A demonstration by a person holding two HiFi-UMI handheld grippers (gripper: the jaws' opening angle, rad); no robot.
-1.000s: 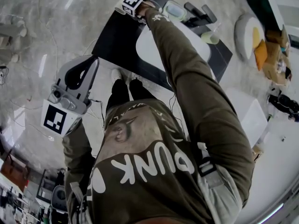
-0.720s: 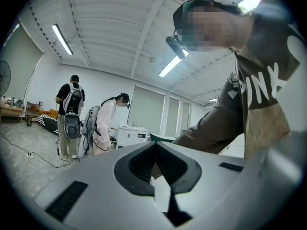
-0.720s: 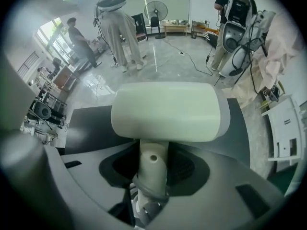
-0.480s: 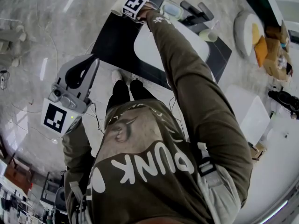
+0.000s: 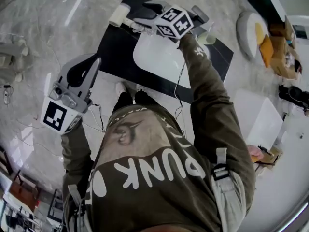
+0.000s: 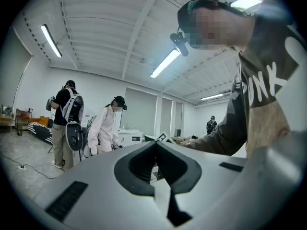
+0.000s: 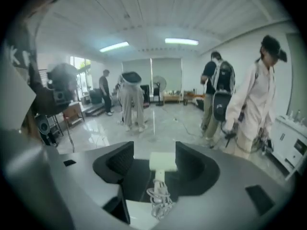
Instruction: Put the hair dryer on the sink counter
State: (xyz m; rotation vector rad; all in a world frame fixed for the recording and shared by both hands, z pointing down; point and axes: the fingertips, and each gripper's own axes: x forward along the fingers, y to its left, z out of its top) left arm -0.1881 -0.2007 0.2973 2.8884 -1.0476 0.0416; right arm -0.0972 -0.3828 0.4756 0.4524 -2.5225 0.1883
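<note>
The hair dryer (image 7: 163,162) lies on the black counter (image 5: 116,52), at the end of it, just beside the white sink (image 5: 159,57). Its cord (image 7: 158,198) is in a loose bundle at the handle, near the edge of the sink.

The right gripper (image 7: 155,153) is over this end of the counter and looks along the dryer. Its jaws are opening and stand wide. The dryer shows between them, but the pads (image 7: 120,161) do not press on it: on each side there is a dark gap between pad and dryer. So the dryer rests on the counter alone.

The left gripper (image 6: 156,145) is well apart from the counter, over the floor (image 5: 38,33) at the person's left side. Its jaws are together at the tips and nothing is between them.

Behind the counter, in the right gripper view, several people stand in the room.
</note>
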